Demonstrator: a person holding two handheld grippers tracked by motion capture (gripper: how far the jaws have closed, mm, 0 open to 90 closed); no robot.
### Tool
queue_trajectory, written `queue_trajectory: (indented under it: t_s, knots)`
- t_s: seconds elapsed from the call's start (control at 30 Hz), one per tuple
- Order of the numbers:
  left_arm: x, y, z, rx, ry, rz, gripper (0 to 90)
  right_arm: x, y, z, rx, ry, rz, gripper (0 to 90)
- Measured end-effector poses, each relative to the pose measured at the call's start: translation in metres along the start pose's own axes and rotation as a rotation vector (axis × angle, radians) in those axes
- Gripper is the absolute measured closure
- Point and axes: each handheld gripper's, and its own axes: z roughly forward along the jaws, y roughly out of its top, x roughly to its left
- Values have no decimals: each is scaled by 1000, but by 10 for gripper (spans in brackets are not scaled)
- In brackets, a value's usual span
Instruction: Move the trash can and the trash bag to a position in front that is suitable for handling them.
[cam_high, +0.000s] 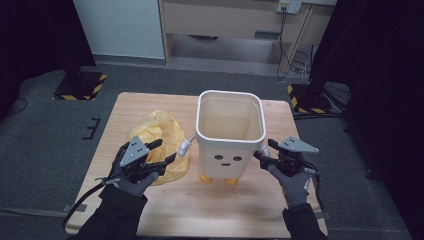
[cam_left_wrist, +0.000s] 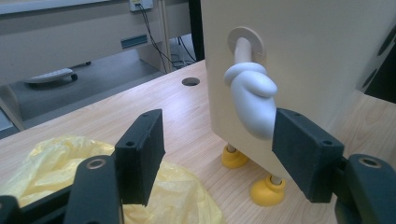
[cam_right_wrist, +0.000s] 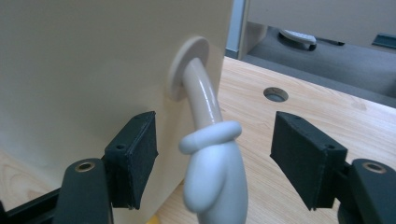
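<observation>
A cream bin with a face, little yellow feet and two white arms stands in the middle of the wooden table. A yellow plastic bag lies just beside it, under the left gripper. That gripper is open with nothing between its jaws. The right gripper is open too, with the bin's white arm between its jaws but not squeezed. The left gripper view shows the feet and a round hole in the table. Grey carpet lies around.
</observation>
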Motion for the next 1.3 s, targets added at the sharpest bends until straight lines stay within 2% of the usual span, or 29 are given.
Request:
queue_trajectory:
  t_s: [0.13, 0.2, 0.23, 0.4, 0.5, 0.63, 0.7, 0.73, 0.77, 0.97, 1.2, 1.3]
  knots:
    - [0, 0, 5, -18, -2, -12, 355, -2, -2, 6, 13, -10, 7, 319]
    - [-1, 1, 7, -3, 7, 2, 355, -2, -2, 9, 17, -20, 3, 323]
    - [-3, 4, 11, 4, 11, 25, 352, -2, -2, 10, 16, -18, 5, 326]
    - [-6, 11, 13, 35, 29, 30, 350, -4, -2, 10, 11, -23, 3, 357]
    - [-7, 11, 11, 44, 4, -2, 358, -4, -2, 9, 8, -26, 1, 383]
    - [-15, 10, 14, 45, -23, 7, 373, -4, -2, 8, 13, -23, 7, 417]
    - [-18, 10, 23, 58, -23, 27, 375, -3, -2, 8, 18, -18, 8, 452]
    - [-18, 10, 23, 58, -23, 27, 379, -3, -2, 8, 18, -18, 8, 452]
    - [-17, 9, 29, 52, -21, 5, 385, -2, -1, 8, 23, -18, 15, 474]
    - [-13, 9, 34, 32, -8, 11, 452, -1, 0, 9, 27, -14, 9, 516]
    - [-10, 9, 37, 35, -11, -6, 428, -1, 3, 9, 42, -12, 29, 529]
    - [-10, 9, 38, 35, -24, -16, 423, 4, 3, 8, 19, -19, -7, 587]
